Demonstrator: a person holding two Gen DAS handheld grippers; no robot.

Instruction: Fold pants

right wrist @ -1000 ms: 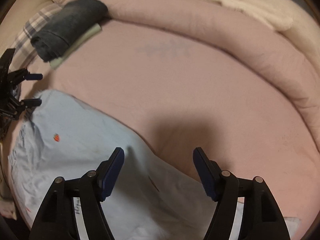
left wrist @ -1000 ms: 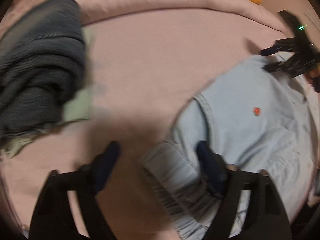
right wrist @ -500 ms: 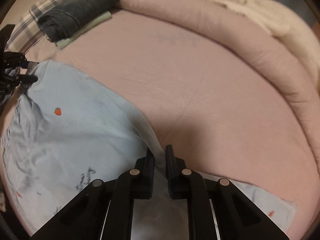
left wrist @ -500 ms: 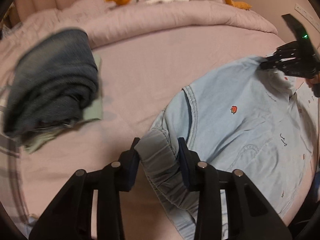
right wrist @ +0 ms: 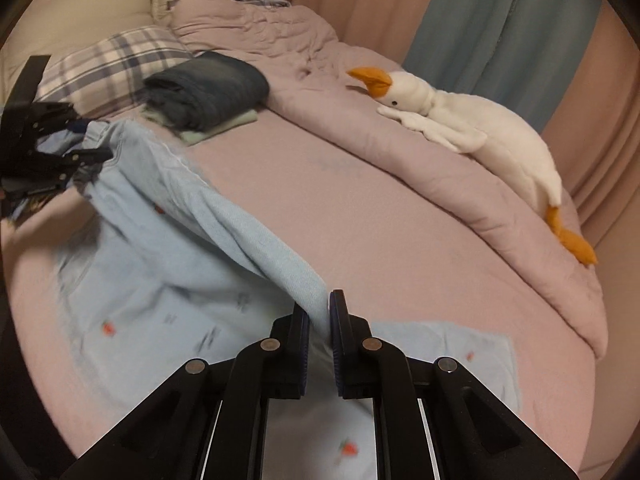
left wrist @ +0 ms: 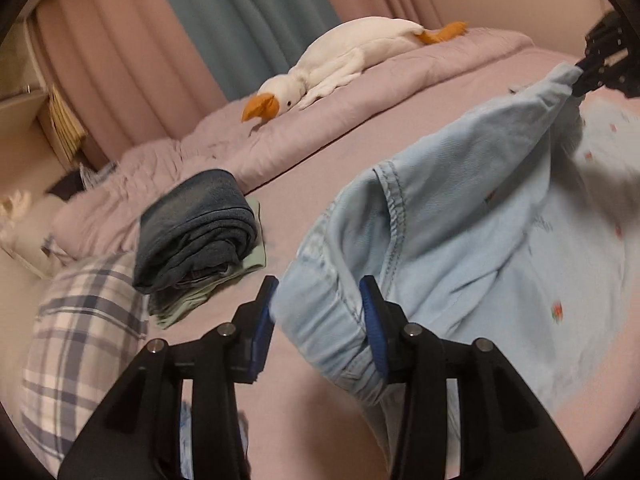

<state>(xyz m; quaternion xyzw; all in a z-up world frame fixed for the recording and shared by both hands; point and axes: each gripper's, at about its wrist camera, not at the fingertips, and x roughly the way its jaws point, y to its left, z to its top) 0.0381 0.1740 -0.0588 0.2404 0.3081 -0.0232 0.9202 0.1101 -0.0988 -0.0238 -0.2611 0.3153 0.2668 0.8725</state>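
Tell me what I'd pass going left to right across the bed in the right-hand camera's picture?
The other gripper holding the light blue pants → plaid pillow → folded dark jeans on a green garment → this camera's own gripper pinching the pants → white goose plush toy.

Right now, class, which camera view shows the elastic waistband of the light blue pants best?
The left wrist view: the gathered waistband fills the space between the left gripper fingers. The right wrist view shows it small, bunched at that distant gripper.
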